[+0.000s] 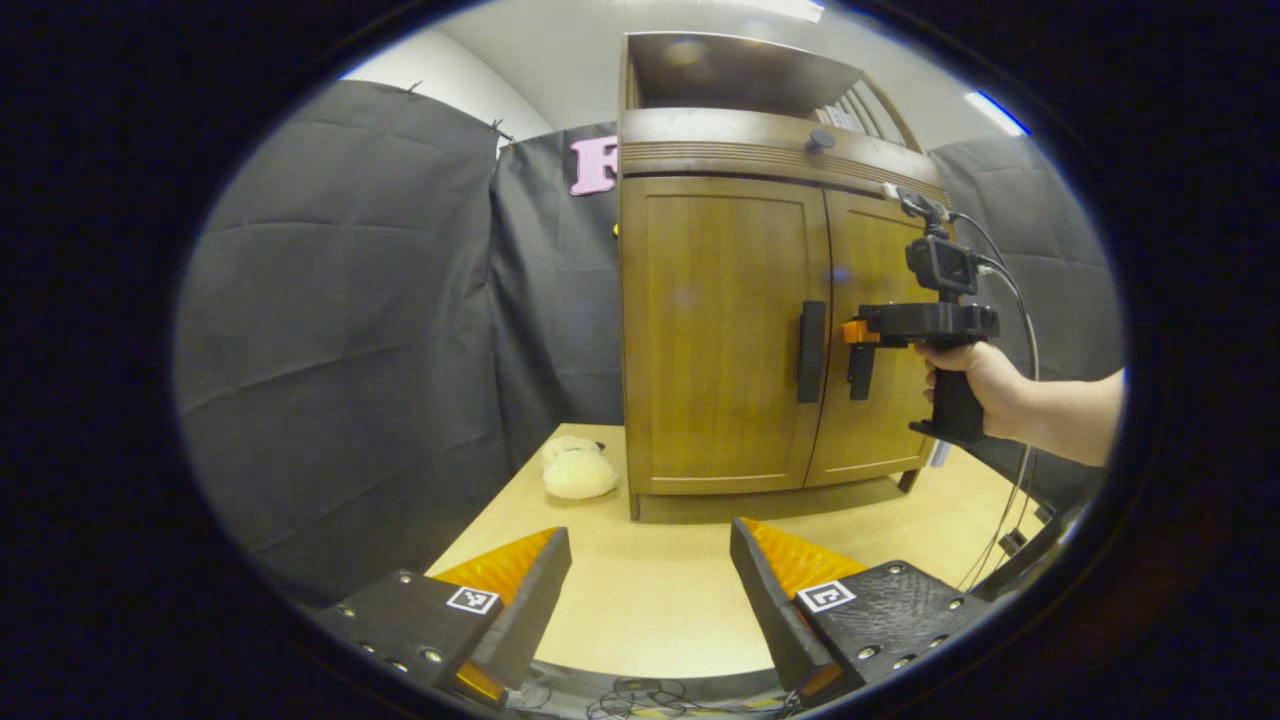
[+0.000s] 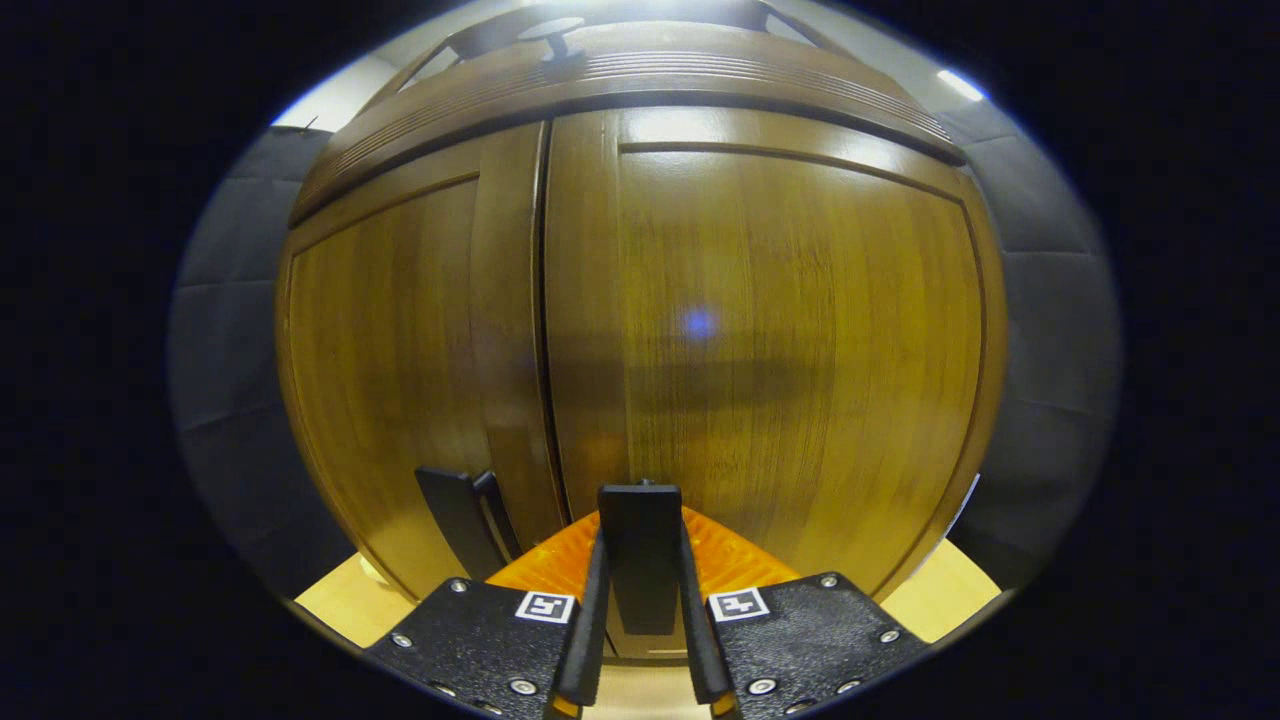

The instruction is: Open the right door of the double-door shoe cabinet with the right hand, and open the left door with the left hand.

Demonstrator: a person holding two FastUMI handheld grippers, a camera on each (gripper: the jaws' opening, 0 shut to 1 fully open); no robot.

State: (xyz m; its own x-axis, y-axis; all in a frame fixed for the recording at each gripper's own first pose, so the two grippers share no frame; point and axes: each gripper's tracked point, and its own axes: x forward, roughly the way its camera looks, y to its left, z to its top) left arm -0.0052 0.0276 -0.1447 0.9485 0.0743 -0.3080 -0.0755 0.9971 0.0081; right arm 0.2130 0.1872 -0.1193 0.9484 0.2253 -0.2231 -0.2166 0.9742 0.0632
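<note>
The shoe cabinet (image 1: pixel 730 330) stands on the pale wooden counter (image 1: pixel 650 590), against the black cloth wall of the booth. Both doors are closed, so I cannot tell what is inside. The left door (image 1: pixel 715 330) and the right door (image 1: pixel 875 340) meet at a narrow seam, and each carries a dark upright handle beside it: the left handle (image 1: pixel 811 351) and the right handle (image 1: pixel 860 370).

In the right gripper view, my right tool (image 2: pixel 641 590) is closed on the right handle (image 2: pixel 641 560), one finger pressed to each side of the bar, with the right door (image 2: pixel 780 350) close in front. The left handle (image 2: pixel 462 520) sits just beside it, untouched. From the left gripper view I see my hand (image 1: pixel 975 385) holding that tool level at the handle, its cable trailing down toward the counter.

My left tool (image 1: pixel 650 600) hovers low over the counter, well back from the cabinet, fingers spread wide with nothing between them.

Above the doors runs a ribbed band with a small dark knob (image 1: pixel 820 141), and over it an open shelf (image 1: pixel 740 75) whose contents I cannot make out. A fluffy cream-coloured thing (image 1: pixel 578 468) lies on the counter by the cabinet's left foot.
</note>
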